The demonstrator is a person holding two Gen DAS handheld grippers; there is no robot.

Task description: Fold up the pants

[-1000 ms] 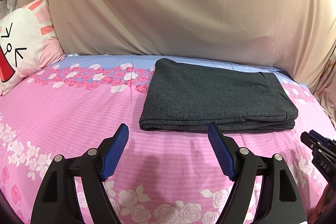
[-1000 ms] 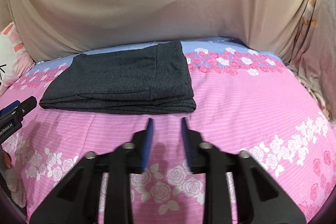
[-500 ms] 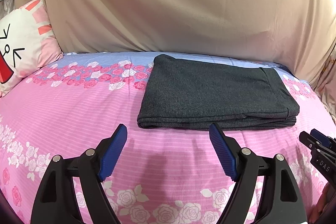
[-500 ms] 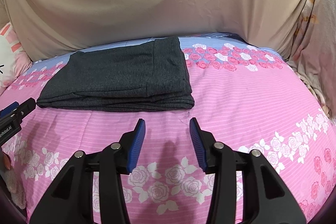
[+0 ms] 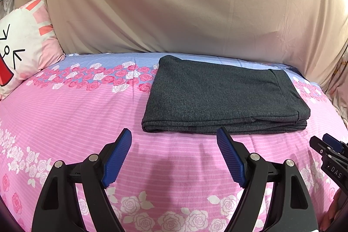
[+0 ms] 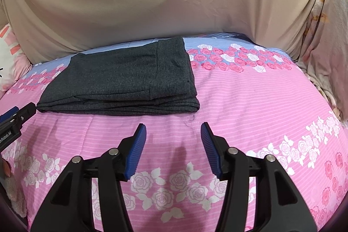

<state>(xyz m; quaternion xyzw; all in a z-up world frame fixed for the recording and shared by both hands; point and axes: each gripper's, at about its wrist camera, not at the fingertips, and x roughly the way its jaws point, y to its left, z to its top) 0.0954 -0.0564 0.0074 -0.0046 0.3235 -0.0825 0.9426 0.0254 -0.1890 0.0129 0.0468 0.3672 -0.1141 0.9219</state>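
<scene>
A: Left wrist view: where are the pants [image 5: 221, 97]?
B: Just ahead and to the right of the left hand-held gripper [image 5: 174, 140], folded flat on the bed [image 5: 76, 114]. The jaws are spread, empty.

A: Right wrist view?
B: Pants [image 6: 121, 79] ahead and to the left of the right hand-held gripper [image 6: 173, 131], jaws spread, holding nothing. The fold looks done; I'd back both away low and level, clear of the stacked edges.

The pants [image 5: 219, 99] are showing a dark charcoal heather. The bed [image 5: 71, 114] is wearing pink stripes with white and rose-pink flowers and a lilac-blue band. The backdrop sheet [image 5: 174, 3] is looking plain beige. The pillow [image 5: 19, 42] is showing white, pink and red with black marks. Both grippers' pads [image 6: 136, 151] are showing ribbed blue on black.
</scene>
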